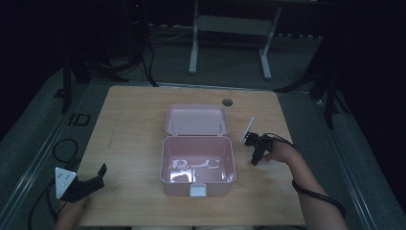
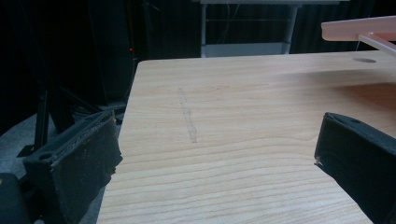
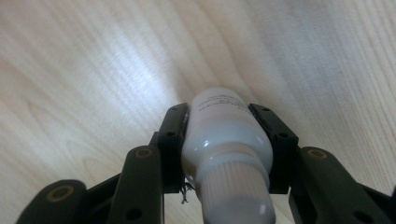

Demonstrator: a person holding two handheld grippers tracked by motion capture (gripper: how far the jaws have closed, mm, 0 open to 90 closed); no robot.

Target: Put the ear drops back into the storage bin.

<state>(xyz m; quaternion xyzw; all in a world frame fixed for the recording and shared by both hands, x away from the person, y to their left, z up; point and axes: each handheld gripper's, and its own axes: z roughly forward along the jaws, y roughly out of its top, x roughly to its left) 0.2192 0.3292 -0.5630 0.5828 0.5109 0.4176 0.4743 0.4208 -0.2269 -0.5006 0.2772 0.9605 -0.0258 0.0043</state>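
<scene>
Small white plastic bottle w/ ribbed cap [image 3: 227, 140] right up at the lens, clamped between the right gripper [image 3: 227, 122] pads, both black jaws pressing its sides, cap end toward the camera, pale wood tabletop [image 3: 93, 70] beneath. In the high view that right gripper [image 1: 256, 149] sits just right of the open pink plastic box [image 1: 197, 165], near the box's hinge line; lid [image 1: 196, 120] folded back behind the box. Left gripper [image 1: 91, 183] well left of the box, near table's front-left corner. Its jaws stand wide apart, nothing between them.
</scene>
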